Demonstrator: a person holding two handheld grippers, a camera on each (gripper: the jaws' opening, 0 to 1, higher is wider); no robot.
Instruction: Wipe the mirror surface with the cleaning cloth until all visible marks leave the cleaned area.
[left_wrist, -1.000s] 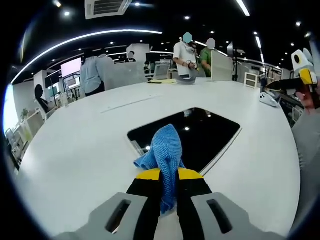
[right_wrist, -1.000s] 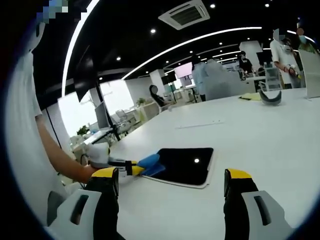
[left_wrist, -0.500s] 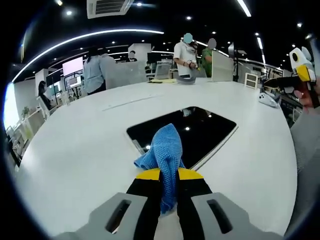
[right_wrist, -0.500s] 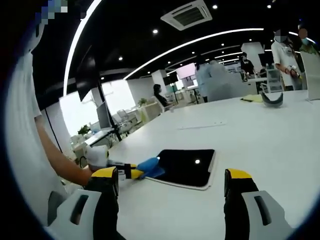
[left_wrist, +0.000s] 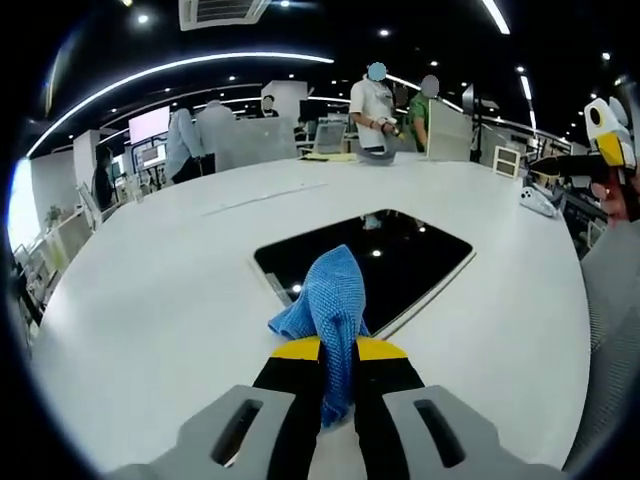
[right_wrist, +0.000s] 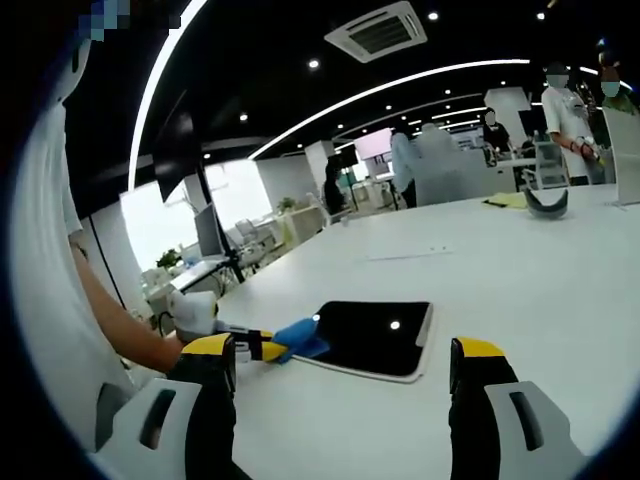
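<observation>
White table (left_wrist: 150, 300); left claw (left_wrist: 338, 368) clamps cloth (left_wrist: 328, 300) at mirror (left_wrist: 400, 255).

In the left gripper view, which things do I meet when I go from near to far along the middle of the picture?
Left gripper → blue cloth held in its fingers → mirror → bare white table → people standing at the far edge.

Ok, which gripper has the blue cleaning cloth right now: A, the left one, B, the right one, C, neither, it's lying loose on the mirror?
A: the left gripper has its jaws closed on the blue cleaning cloth at the near edge of the mirror, while the right gripper stands open and empty.
</observation>
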